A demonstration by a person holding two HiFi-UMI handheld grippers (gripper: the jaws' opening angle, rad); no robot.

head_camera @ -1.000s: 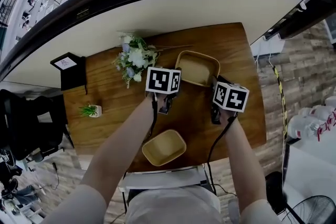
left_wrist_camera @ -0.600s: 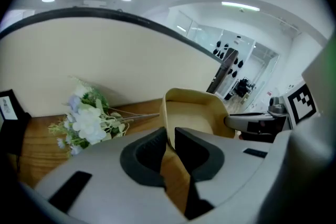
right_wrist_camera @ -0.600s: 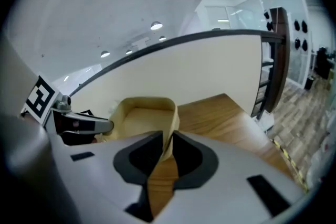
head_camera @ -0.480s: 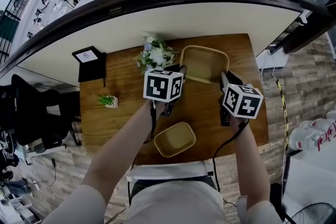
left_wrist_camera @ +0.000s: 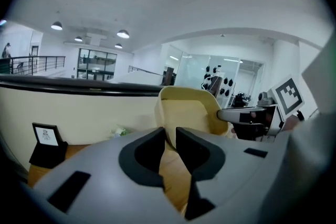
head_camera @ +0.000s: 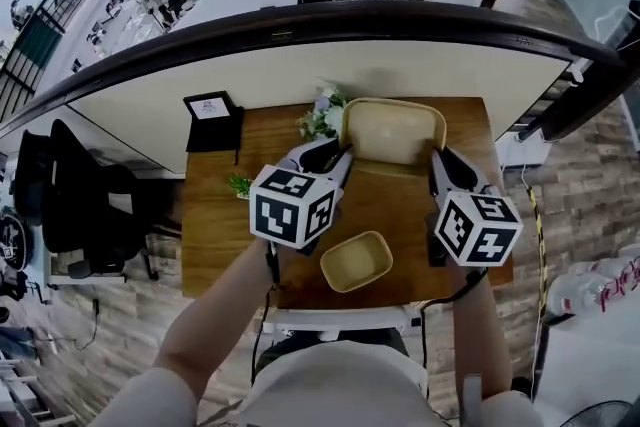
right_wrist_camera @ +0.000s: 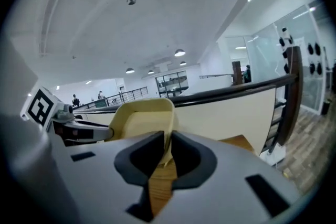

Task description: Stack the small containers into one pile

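1. While the larger container (head_camera: 393,130) hangs above the far end of the table (head_camera: 215,245), carried between both tongs, no pile exists yet. The smaller container (head_camera: 356,261) sits alone near the table's front edge, well apart from it.
2. On the carried container, the left gripper (head_camera: 335,157) is clamped on the left rim and the right gripper (head_camera: 441,160) on the right rim.
3. What is left, as I judge it, is nearly everything: bringing the two containers together, nesting them and letting go.
4. Only the head view shows the smaller container and the flowers (head_camera: 322,120). Only the gripper views show the pinch itself, with the thin wall caught between nearly closed pads.
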